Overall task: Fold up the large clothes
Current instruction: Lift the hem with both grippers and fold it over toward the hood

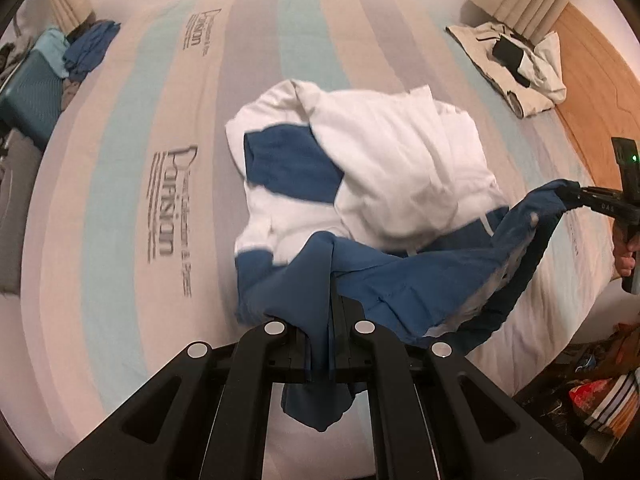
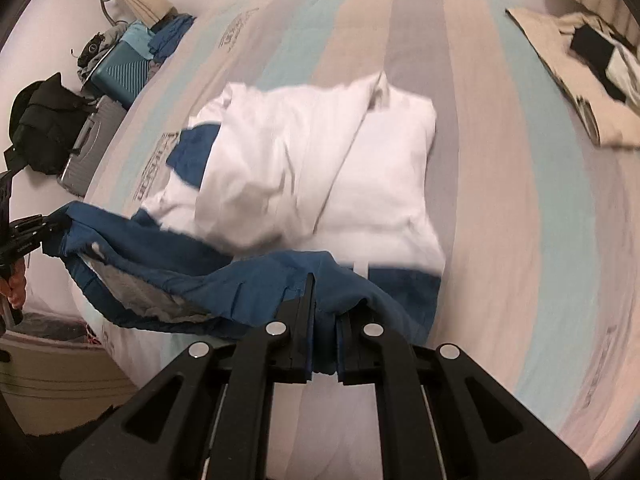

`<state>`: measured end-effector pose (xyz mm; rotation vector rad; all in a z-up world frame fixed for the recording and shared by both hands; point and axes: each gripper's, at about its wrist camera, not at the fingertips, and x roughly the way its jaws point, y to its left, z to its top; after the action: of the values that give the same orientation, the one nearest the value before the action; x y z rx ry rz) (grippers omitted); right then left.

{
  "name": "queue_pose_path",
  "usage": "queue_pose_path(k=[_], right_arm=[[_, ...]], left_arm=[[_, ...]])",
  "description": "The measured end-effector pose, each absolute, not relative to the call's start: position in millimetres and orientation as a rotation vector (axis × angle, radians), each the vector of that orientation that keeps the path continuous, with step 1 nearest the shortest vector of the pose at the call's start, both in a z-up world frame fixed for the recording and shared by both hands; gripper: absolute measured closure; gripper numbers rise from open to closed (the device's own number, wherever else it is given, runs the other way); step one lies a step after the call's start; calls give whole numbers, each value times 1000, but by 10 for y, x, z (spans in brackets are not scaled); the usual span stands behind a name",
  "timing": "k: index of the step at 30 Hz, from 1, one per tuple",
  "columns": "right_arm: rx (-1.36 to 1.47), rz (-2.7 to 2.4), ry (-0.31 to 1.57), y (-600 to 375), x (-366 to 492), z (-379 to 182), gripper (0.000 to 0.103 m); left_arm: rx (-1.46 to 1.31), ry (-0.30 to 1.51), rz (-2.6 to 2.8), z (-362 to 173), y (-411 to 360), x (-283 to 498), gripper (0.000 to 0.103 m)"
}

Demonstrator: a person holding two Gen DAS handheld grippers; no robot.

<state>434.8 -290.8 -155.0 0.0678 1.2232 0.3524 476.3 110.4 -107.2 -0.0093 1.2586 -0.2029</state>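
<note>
Left wrist view: the left gripper (image 1: pixel 320 344) pinches the blue hem of the blue-and-white garment (image 1: pixel 384 160), which lies mid-bed (image 1: pixel 120 200); soft, limp cloth.
Right wrist view: the right gripper (image 2: pixel 324 332) clamps the same hem; gripping both corners seems best.

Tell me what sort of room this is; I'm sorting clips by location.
Most likely a bedroom: the clothes lie on a bed with a striped sheet, a wooden headboard runs along one edge, and suitcases stand beside it.
</note>
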Motion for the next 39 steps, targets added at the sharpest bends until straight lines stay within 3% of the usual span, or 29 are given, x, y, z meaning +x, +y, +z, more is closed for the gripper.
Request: queue_pose_path(k=[8,21,39], right_arm=[[123,323,1206,-2920,5237,-1635,97],[122,198,1300,-2976,6483,-2372,97],[59,89,1329,-2802,7257,-2776,97]], left_arm=[[-95,1281,-202,-1362,1287,5728,99],[-169,1318,-148,-2112,1374,7218,99],[-151,1298,-65,-2636,1472,7840,98]])
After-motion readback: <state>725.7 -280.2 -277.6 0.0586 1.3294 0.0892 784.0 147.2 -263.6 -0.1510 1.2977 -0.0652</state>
